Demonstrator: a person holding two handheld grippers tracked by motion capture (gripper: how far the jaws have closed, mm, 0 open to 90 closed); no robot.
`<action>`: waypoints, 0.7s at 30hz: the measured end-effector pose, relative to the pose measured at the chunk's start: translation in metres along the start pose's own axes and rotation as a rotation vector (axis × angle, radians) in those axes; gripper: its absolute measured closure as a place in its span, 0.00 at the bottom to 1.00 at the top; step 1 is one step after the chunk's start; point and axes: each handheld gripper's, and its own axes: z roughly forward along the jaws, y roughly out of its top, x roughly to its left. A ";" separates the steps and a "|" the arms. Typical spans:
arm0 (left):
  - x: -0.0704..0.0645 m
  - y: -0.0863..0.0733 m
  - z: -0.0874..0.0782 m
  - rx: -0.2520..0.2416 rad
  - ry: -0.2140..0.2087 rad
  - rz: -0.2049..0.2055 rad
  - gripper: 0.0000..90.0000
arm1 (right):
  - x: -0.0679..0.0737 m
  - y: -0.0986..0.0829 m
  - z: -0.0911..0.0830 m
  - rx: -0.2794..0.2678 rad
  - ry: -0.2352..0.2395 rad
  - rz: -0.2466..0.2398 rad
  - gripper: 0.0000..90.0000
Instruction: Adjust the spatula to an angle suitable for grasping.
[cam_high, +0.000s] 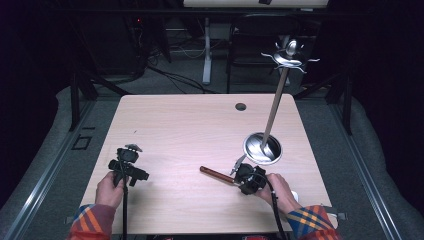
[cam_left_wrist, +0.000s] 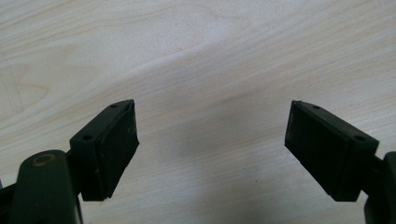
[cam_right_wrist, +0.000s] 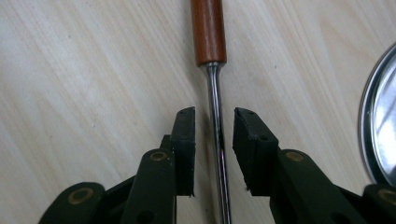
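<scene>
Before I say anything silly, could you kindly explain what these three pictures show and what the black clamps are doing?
A person sits at a wooden table, holding a hand-operated gripper in each hand. One picture looks down from above; the other two come from small cameras riding on each gripper. The left gripper hangs open over bare wood. The right gripper has its fingers either side of the thin metal shaft of a wooden-handled utensil lying flat, with gaps showing, so not clamped yet. Beside it stands a metal stand with hooks and a round base.
</scene>
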 end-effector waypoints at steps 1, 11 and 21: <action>0.000 0.000 0.000 0.000 -0.001 0.000 0.19 | 0.001 0.004 0.002 -0.005 -0.001 -0.004 0.78; 0.000 0.000 0.000 0.003 0.000 0.001 0.19 | 0.000 0.015 0.009 -0.001 -0.010 -0.024 0.81; -0.001 0.000 0.000 0.007 0.004 0.006 0.19 | 0.003 0.019 0.014 0.013 -0.028 -0.042 0.86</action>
